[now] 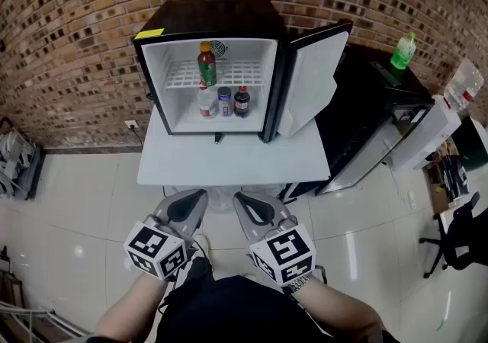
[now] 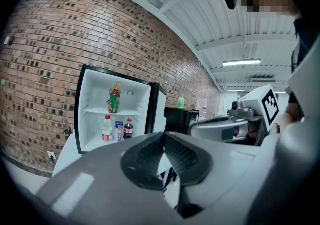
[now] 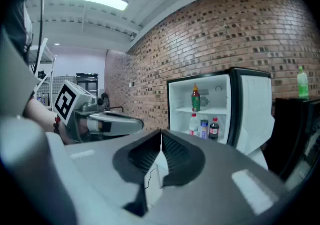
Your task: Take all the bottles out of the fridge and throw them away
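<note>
Left gripper [image 1: 197, 200]: held low, close to the person's body. Its jaws are closed on each other with nothing between them.
Right gripper [image 1: 245, 204]: just beside the left one and aimed the same way, a little below level. Its jaws are also pressed together and empty.
Floor [image 1: 91, 197]: a stretch of pale tile lies between the person and the table, so both grippers are well apart from the fridge.
Table [image 1: 229, 162]: white, and it carries the fridge at its far side. The near part is bare.
Fridge [image 1: 221, 17]: a small black unit whose door [image 1: 313, 82] is swung fully open to the right, so the inside is exposed.
Fridge floor: a clear bottle with a red label [image 1: 206, 101], a small blue-labelled container [image 1: 224, 102] (can or bottle cannot be told) and a dark cola bottle [image 1: 242, 102] stand close together in a row.
Wire shelf [image 1: 244, 73]: one red-capped bottle with a green label [image 1: 207, 65] stands upright at its left.
Step in hand: apparently the approach. Nothing has been taken out yet.
Next move: step up to the table, open one pair of jaws and reach in, probably for a front-row bottle because it is easiest to get at. No bin shows in any view, so it will have to be found.
</note>
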### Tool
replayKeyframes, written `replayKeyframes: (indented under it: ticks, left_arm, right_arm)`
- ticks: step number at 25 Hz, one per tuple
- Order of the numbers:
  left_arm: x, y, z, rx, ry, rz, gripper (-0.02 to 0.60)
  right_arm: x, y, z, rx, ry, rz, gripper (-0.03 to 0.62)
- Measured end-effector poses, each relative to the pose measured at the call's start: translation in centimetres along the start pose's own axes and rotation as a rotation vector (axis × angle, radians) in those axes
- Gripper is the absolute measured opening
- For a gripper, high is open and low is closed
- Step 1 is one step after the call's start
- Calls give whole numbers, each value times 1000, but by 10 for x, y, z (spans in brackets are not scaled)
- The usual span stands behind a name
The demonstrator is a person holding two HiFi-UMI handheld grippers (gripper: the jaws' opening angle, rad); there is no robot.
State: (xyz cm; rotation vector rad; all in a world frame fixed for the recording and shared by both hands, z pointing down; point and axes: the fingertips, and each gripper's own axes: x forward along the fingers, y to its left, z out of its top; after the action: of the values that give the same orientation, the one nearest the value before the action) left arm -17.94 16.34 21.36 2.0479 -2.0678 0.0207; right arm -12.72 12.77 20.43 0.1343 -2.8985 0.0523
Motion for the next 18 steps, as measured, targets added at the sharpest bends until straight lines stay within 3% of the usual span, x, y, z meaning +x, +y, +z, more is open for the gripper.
replayKeyframes:
  ticks: [10, 18]
  left_arm:
    - [44, 91, 25, 6, -16, -23, 3]
    - [74, 178, 41, -18, -6, -51, 3]
  right_arm:
    - [106, -50, 33, 13, 25, -79, 173]
    - [214, -111, 65, 19, 55, -187, 256]
